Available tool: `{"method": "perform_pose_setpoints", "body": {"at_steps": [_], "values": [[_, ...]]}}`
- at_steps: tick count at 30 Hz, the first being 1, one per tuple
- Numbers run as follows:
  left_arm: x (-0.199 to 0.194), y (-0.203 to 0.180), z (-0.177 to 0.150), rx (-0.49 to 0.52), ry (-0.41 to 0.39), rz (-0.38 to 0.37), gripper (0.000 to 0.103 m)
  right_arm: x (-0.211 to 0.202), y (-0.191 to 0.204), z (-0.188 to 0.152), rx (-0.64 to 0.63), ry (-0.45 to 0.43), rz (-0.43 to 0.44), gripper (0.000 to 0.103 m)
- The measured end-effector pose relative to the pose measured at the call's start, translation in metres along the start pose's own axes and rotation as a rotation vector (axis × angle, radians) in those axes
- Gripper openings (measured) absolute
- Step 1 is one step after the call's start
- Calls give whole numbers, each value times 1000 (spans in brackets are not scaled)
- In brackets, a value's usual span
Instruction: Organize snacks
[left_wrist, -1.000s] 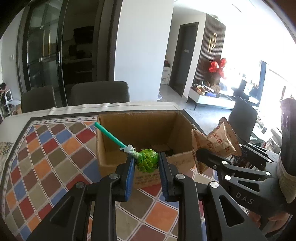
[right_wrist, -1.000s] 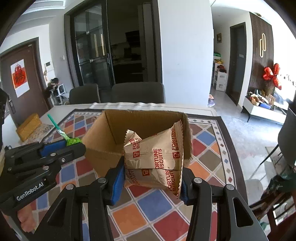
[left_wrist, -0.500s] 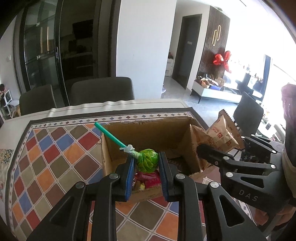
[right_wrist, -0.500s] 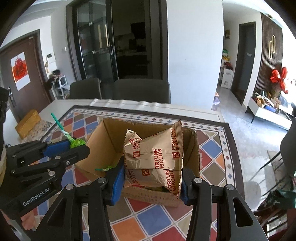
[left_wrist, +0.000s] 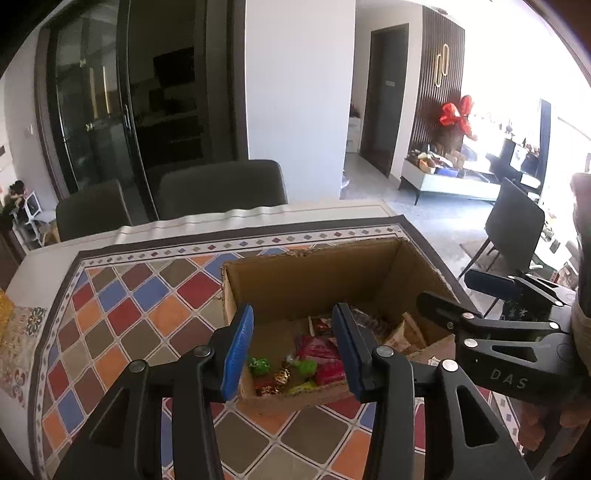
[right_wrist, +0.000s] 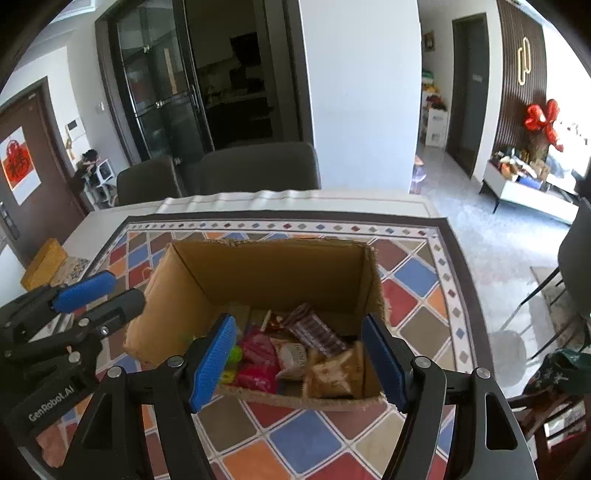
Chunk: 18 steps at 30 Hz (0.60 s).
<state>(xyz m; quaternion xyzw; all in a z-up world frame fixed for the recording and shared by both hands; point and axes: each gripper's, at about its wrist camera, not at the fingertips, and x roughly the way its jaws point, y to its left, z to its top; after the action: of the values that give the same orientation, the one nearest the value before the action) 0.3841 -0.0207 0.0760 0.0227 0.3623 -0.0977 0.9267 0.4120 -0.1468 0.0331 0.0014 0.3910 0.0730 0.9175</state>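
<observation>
Drop step looks done: left gripper (left_wrist: 291, 345) and right gripper (right_wrist: 301, 363) both hover over the cardboard box (right_wrist: 266, 273) on the patterned tablecloth (right_wrist: 417, 273), jaws just opened, nothing between the pads of either. The snacks (right_wrist: 295, 350) lie jumbled on the box floor, the biscuit packet (right_wrist: 334, 373) at the near right corner, flat; green lolly head (left_wrist: 259, 365) near the front wall, its stick direction not readable; box long axis runs left-right across both views, mouth up. Next, I'd judge: back both grippers clear of the rim and look for any snack not yet boxed — none visible on the cloth here.
</observation>
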Motion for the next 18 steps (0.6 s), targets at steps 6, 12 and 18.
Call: {"method": "perform_pose_setpoints", "body": {"at_steps": [6, 12, 18], "values": [[-29, -4, -14, 8, -48, 28, 56, -29, 3, -15, 16, -57, -18, 72], [-67, -12, -33, 34, -117, 54, 66, -67, 8, -37, 2, -116, -42, 77], [-104, -15, -51, 13, -168, 46, 70, -105, 16, -58, -12, -190, -41, 83]]}}
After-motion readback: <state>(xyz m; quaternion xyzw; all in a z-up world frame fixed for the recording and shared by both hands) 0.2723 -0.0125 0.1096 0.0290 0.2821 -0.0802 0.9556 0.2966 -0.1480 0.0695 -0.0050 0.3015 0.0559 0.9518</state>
